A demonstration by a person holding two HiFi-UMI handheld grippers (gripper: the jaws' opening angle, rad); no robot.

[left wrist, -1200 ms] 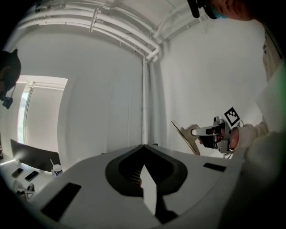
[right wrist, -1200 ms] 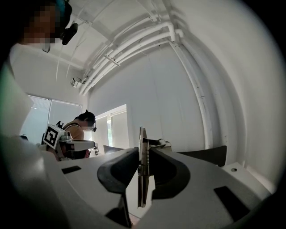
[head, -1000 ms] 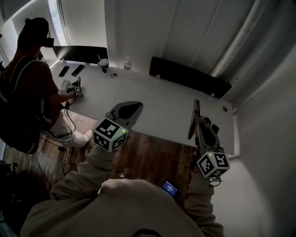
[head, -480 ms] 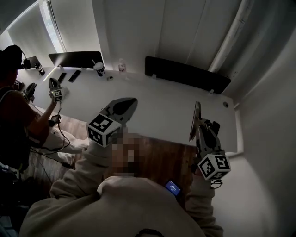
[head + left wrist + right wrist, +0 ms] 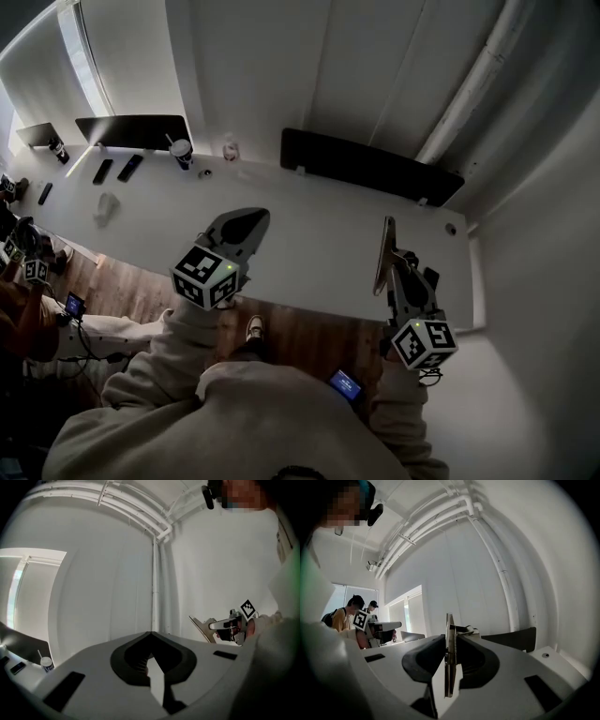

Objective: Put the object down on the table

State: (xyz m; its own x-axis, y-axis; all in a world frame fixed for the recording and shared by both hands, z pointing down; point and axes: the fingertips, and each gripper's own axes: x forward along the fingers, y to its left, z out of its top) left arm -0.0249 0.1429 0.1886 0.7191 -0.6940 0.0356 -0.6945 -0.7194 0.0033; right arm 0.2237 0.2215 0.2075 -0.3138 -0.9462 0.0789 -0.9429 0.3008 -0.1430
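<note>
1. Head view: the white counter (image 5: pixel 319 220) runs across the middle of the frame. A dark panel (image 5: pixel 370 167) stands along its far edge at 1 o'clock, and a cup (image 5: pixel 180 150) sits at 10 o'clock.
2. Head view: at 4 o'clock the right tool (image 5: pixel 394 272) is clamped on a thin flat board (image 5: pixel 383 246). The board stands on edge over the counter's near rim. It looks clear of the surface, so I judge it is not yet put down.
3. Head view: at 9 o'clock the left tool (image 5: pixel 242 225) points at the counter, well apart from the board. It seems kept clear so that the other hand can work alone.
4. Left gripper view: this tool's jaws meet at their tips with nothing between them. At 3 o'clock the right tool shows side-on, and the tan board rises from it towards 10 o'clock.
5. Right gripper view: the jaws stand only narrowly apart and press on both faces of the board, which is seen edge-on at 6 o'clock. A small spring (image 5: pixel 453 645) beside it suggests a clip, so this may be a clipboard. Gripped by its lower part and upright, it likely needs tipping flat before release. Two other people (image 5: pixel 347 613) stand at 9 o'clock.
</note>
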